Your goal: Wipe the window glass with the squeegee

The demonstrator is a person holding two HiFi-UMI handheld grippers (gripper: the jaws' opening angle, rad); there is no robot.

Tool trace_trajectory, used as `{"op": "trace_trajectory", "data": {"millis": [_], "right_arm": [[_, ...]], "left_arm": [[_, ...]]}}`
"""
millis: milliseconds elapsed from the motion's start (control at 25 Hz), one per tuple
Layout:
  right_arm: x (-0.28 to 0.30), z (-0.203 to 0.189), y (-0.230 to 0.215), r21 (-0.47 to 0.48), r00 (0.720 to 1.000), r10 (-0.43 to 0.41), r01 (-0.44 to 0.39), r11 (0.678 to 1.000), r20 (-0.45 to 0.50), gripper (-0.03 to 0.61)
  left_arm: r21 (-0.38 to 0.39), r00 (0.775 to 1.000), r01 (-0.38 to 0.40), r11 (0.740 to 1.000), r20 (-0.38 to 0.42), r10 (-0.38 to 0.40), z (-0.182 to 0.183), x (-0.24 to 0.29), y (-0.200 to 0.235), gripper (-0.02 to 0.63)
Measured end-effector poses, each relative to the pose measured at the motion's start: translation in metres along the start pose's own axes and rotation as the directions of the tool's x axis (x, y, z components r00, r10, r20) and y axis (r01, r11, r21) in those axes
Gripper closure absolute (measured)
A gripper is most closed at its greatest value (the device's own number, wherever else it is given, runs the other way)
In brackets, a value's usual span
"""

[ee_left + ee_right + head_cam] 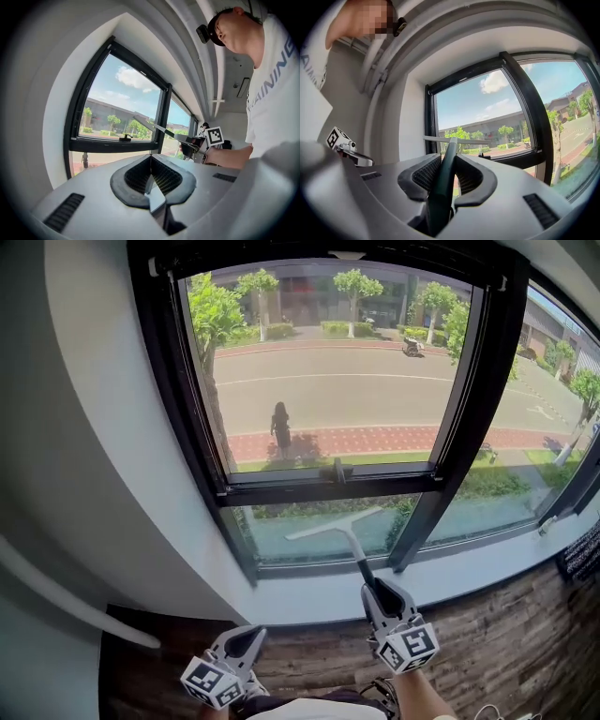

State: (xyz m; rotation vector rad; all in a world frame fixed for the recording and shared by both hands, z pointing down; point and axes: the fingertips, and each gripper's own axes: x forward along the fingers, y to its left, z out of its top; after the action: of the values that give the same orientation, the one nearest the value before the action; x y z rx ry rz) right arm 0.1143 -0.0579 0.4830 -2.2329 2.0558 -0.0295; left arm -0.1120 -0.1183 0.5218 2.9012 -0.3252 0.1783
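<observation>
Right tool (pixel 377 594) clamps squeegee (pixel 336 524), blade toward window glass (pixel 328 381)

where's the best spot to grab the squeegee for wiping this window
Take the T-shaped squeegee by the lower end of its dark straight handle, coming from below along its length, as the right tongs do now, shut on it. The pale thin blade sits crosswise at the top and should stay free to lie against the window glass.
</observation>
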Motion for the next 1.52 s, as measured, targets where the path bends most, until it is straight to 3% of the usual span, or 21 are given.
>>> {"op": "trace_trajectory", "data": {"millis": [240, 600, 800, 960, 1080, 1280, 1520], "right_arm": [[-0.041, 0.011, -0.02, 0.005, 0.999, 0.033, -0.033, 0.999, -0.012, 0.479], [-0.089, 0.015, -0.007, 0.011, 0.999, -0.027, 0.028, 1.0, -0.039, 0.479], [-0.097, 0.017, 0.037, -0.028, 0.998, -0.068, 0.068, 0.997, -0.003, 0.48], [-0.104, 0.009, 0.078, -0.089, 0.992, -0.112, 0.107, 0.99, -0.057, 0.479], [-0.102, 0.008, 0.097, -0.093, 0.993, -0.097, 0.09, 0.992, -0.072, 0.479], [-0.098, 0.023, 0.101, -0.103, 0.996, -0.089, 0.085, 0.991, -0.028, 0.479], [-0.108, 0.039, 0.067, -0.061, 0.995, -0.102, 0.101, 0.993, -0.019, 0.48]], "left_arm": [[0.002, 1.0, -0.012, 1.0, -0.012, 0.012, -0.006, 0.01, -0.05, 0.597], [0.014, 0.998, 0.054, 0.998, -0.021, -0.054, -0.004, -0.006, -0.082, 0.597], [0.006, 0.994, 0.105, 0.994, -0.012, -0.105, -0.012, -0.042, -0.071, 0.597], [-0.012, 0.993, 0.122, 0.992, -0.002, -0.122, -0.017, -0.075, -0.051, 0.597], [0.003, 0.993, 0.116, 0.993, 0.015, -0.116, -0.012, -0.088, -0.036, 0.597], [0.013, 0.996, 0.079, 0.997, 0.03, -0.079, -0.006, -0.097, -0.029, 0.597], [0.035, 0.998, 0.043, 0.998, 0.054, -0.045, 0.008, -0.081, -0.046, 0.597]]}}
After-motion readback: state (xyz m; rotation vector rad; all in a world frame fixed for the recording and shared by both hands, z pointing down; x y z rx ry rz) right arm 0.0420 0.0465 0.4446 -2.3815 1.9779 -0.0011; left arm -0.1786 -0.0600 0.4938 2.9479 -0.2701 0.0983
